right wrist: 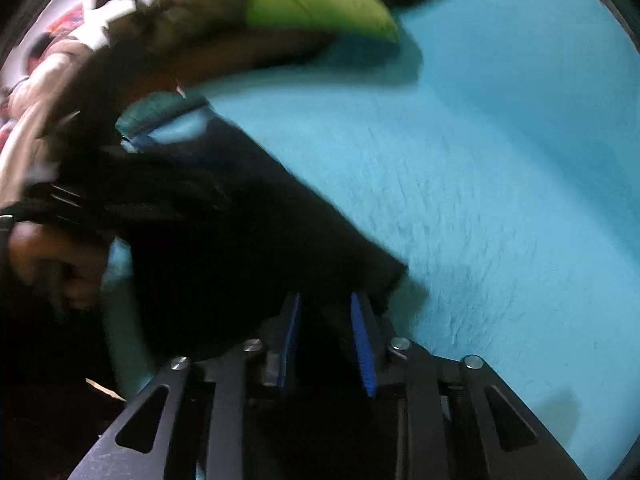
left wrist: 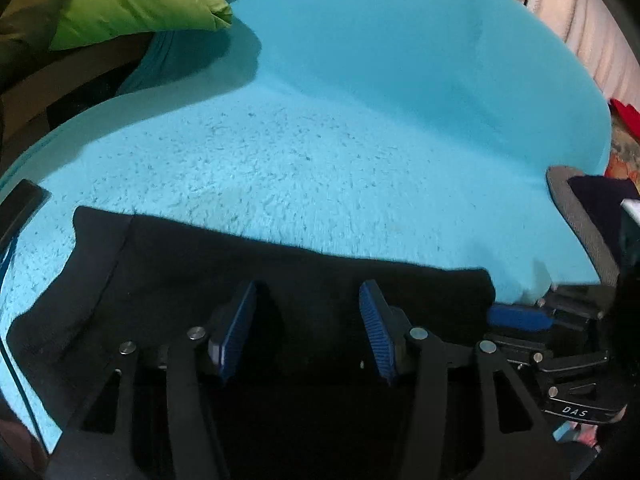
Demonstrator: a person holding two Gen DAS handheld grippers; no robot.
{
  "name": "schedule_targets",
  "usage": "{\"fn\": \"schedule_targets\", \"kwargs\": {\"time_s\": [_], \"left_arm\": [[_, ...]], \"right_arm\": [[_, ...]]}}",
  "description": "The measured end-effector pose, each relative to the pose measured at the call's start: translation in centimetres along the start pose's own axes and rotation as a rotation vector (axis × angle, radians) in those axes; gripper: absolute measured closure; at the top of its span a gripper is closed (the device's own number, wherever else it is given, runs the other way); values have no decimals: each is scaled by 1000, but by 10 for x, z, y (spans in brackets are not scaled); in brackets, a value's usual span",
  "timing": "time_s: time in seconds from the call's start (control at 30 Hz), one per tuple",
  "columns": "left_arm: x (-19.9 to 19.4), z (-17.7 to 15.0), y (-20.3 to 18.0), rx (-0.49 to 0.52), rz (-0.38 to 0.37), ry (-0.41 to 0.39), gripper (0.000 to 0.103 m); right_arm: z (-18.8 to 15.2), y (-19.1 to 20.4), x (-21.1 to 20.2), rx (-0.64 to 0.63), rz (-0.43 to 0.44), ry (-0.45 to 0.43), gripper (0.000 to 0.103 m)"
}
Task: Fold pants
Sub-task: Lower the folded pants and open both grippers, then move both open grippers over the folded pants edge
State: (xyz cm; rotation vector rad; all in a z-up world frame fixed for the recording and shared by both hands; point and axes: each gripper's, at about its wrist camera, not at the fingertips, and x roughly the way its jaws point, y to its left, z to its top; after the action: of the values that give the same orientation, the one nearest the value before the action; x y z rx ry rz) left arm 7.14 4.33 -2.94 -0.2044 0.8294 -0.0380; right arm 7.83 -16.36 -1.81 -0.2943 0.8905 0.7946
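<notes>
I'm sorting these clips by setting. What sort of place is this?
Probably a bedroom at home, with laundry being folded on a bed. A fluffy turquoise blanket serves as the work surface, black pants lie on it, and a green padded garment sits among other heaped clothing at the edge.

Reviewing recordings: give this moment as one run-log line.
pants: dark, on turquoise blanket | left gripper: open over pants | right gripper: on pants edge, grip unclear

left gripper (left wrist: 308, 328): jaws apart, angled downward | right gripper (right wrist: 326, 336): jaws narrow, dark cloth between them | hand (right wrist: 52, 264): far left, blurred
</notes>
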Motion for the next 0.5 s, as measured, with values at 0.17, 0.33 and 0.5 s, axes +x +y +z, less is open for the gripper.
{"fn": "schedule_targets", "kwargs": {"time_s": [0.17, 0.33, 0.5], "left_arm": [[6, 3, -3, -22, -25, -4, 28], [4, 1, -9, -17, -12, -8, 22], [1, 3, 0, -84, -66, -22, 20]], "right_arm": [[-1, -3, -6, 11, 14, 8, 77], [29, 11, -26, -24, -40, -74, 74], [25, 4, 16, -10, -64, 1, 74]]}}
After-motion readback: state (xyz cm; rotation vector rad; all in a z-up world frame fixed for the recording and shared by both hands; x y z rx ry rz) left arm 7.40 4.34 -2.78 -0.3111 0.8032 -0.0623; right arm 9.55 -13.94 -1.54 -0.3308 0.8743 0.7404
